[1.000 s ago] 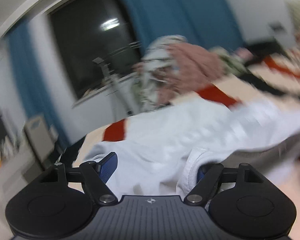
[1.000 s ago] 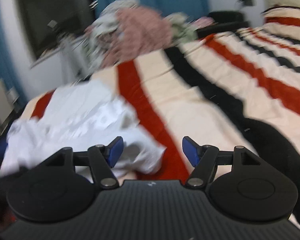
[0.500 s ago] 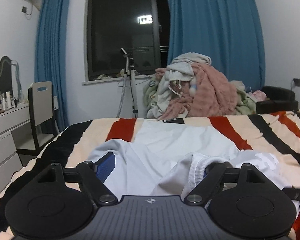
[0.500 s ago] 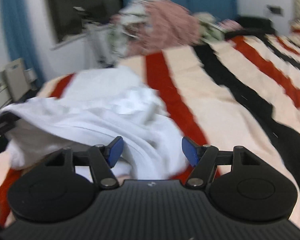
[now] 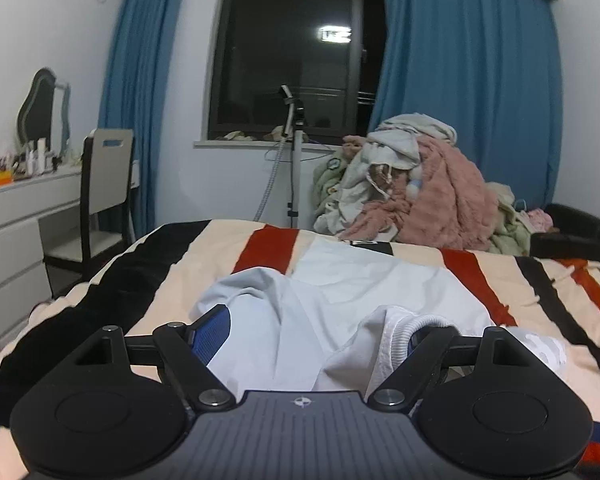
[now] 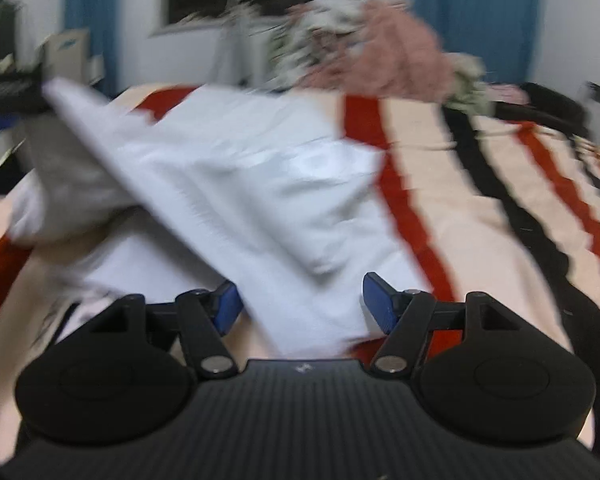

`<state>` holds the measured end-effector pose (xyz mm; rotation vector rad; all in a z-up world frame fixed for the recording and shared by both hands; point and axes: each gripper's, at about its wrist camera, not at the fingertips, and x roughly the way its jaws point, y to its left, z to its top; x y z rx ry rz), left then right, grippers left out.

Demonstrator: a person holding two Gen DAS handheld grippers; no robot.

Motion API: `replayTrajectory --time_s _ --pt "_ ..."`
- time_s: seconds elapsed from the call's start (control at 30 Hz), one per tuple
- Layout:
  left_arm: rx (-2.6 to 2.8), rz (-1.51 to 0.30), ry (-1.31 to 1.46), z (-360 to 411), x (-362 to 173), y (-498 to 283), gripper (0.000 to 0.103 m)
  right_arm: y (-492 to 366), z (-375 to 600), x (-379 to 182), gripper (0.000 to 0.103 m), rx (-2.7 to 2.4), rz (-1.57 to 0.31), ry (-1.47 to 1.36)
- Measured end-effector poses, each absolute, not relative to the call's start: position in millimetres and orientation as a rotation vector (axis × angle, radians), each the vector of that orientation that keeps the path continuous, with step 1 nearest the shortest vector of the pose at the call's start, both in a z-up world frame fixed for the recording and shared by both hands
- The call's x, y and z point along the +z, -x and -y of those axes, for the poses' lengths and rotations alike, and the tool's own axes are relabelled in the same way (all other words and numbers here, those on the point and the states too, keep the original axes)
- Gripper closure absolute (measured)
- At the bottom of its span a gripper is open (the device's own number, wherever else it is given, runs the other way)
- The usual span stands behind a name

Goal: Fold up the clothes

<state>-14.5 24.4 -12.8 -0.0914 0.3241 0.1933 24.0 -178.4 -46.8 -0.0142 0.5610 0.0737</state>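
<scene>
So there's one white T-shirt (image 5: 340, 280) here, lying across the foot end of a bed (image 5: 160, 272) with a cream cover striped in red and black. It's half spread and half bunched up, with a ribbed collar (image 5: 396, 332) and a pale print on the front that's too blurred to read. There are two sets of tongs. The left tongs (image 5: 314, 326) are spread wide with shirt fabric lying in the gap, and the collar is hooked over the right-hand finger, so they're not pinching anything. From the right wrist view, the shirt hangs off them in a raised sheet that runs down to the right tongs (image 6: 300, 298). Those are also parted, with a folded edge of the shirt sitting between the blue pads. That view is smeared, but there's a gap showing beside the left pad, so they don't look clamped. Behind the bed is one big pile of clothes (image 5: 412, 188) with a fluffy pink piece on top, plus two blue curtains (image 5: 136, 100) framing one dark window (image 5: 292, 52), and one garment steamer stand (image 5: 294, 168). Off to the left are one chair (image 5: 104, 184), one white counter (image 5: 20, 200) with small bottles on it, and one wavy mirror (image 5: 40, 108).
</scene>
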Motion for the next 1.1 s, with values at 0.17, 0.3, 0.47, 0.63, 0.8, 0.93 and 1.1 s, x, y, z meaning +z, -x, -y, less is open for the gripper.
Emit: replayTrajectory --time_s 0.17,0.3,0.47,0.63,0.8,0.93,1.1 --pt "0.235 -0.349 0.134 -33 -16 22 0.019 -19 225 -39 0.029 -0.142 -0.480 -0.191" --pt "0.304 -0.362 0.163 -45 -18 40 0.015 -21 237 -43 0.020 -0.178 -0.488 -0.234" --pt "0.342 -0.398 0.236 -60 -16 62 0.013 -14 220 -45 0.020 -0.169 -0.456 -0.119" --pt "0.321 -0.377 0.278 -57 -3 90 0.013 14 222 -30 0.020 -0.213 -0.372 -0.150" --pt "0.304 -0.290 0.315 -45 19 139 0.012 61 234 -6 0.020 -0.276 -0.249 -0.258" --pt "0.307 -0.180 0.359 -44 59 172 0.012 91 233 38 0.019 -0.281 -0.110 -0.279" --pt "0.292 -0.025 0.427 -52 150 201 0.012 111 235 132 0.019 -0.205 0.028 -0.314"
